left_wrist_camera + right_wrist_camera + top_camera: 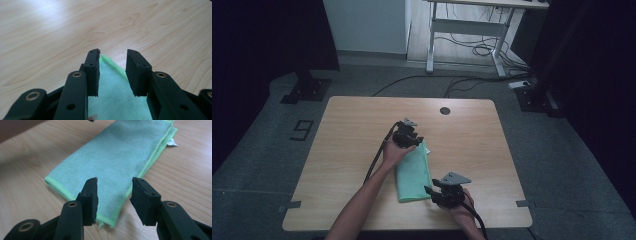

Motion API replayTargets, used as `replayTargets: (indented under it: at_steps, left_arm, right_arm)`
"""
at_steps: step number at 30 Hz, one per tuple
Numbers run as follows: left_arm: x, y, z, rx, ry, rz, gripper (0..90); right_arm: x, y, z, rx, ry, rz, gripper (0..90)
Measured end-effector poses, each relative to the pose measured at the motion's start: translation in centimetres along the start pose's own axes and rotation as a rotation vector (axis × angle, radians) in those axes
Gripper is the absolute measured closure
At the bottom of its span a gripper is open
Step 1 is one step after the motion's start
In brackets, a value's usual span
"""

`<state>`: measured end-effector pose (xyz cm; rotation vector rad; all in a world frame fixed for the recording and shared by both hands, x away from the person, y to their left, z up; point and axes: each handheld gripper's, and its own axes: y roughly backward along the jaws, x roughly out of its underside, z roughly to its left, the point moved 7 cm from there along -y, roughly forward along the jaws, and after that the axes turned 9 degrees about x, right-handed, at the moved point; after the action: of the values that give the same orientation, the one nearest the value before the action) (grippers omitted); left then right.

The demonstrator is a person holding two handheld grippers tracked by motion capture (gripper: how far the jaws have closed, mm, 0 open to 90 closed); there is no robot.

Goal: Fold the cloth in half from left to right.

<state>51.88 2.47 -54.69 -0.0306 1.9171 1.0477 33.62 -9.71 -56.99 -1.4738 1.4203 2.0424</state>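
A folded green cloth (pixel 413 172) lies flat on the wooden table (pixel 347 145), a little right of the middle and toward the near edge, its long side running away from the person; the left gripper (pixel 414 142) sits at the cloth's far end, held in the left hand (pixel 393 152), and the right gripper (pixel 430 191) sits at the near right corner, held in the right hand (pixel 458 209); in the left gripper view the left gripper (pixel 113 72) has its jaws apart, with a pointed corner of the cloth (pixel 112 92) lying between and below them, the bare table (pixel 50 37) stretching beyond; whether the pads touch the fabric I cannot tell; in the right gripper view the right gripper (pixel 114 200) also has its jaws apart, straddling the near corner of the cloth (pixel 112 160), with the bright stitched hem running just under the pads; a small white tag (pixel 172 143) sticks out from the cloth's far edge; a dark round hole (pixel 445 110) marks the table's far side.
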Motion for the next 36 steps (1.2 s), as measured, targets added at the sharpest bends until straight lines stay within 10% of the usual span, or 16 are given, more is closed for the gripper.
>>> replayTargets:
  at_steps: [11, 21, 36]
  left_arm:
    - [2.8, 2.9, 2.3, -0.037, 0.061, 0.039, 62.0]
    - [5.3, 1.6, 3.6, -0.042, 0.093, 0.106, 61.3]
    - [4.8, 0.0, 2.6, -0.044, 0.044, 0.08, 62.4]
  right_arm:
    - [-1.0, -2.4, 1.3, -0.053, 0.06, 0.026, 51.7]
    - [-0.2, -4.2, 2.5, -0.071, 0.126, 0.085, 45.4]
    - [0.7, -3.4, 2.3, -0.064, 0.127, 0.119, 43.5]
